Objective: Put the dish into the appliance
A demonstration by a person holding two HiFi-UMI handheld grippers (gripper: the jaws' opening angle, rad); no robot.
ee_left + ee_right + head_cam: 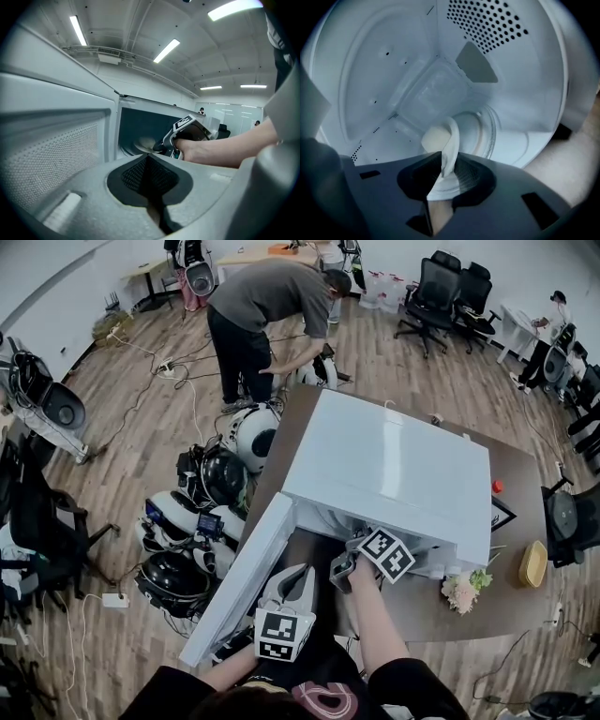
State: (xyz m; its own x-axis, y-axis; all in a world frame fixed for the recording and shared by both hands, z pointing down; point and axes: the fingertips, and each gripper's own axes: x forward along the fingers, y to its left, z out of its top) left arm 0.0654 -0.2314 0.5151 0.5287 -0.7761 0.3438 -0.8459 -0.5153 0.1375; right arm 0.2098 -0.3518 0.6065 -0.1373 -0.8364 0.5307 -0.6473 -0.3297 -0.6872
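The white microwave [394, 465] stands on the brown table with its door [239, 582] swung open to the left. My right gripper [449, 171] reaches into the cavity. The rim of the white dish [440, 140] stands edge-on between its jaws, which look slightly apart, over the glass turntable [487, 136]. The left gripper view shows the dish [144, 145] low inside the cavity, at the tip of the right gripper [164, 146]. My left gripper [292, 582] hangs in front of the open door, shut and empty.
A small bunch of flowers [464, 592] and a yellow dish [533, 563] sit on the table right of the microwave. Round robot shells [202, 521] crowd the floor to the left. A person [272, 306] bends over beyond the table.
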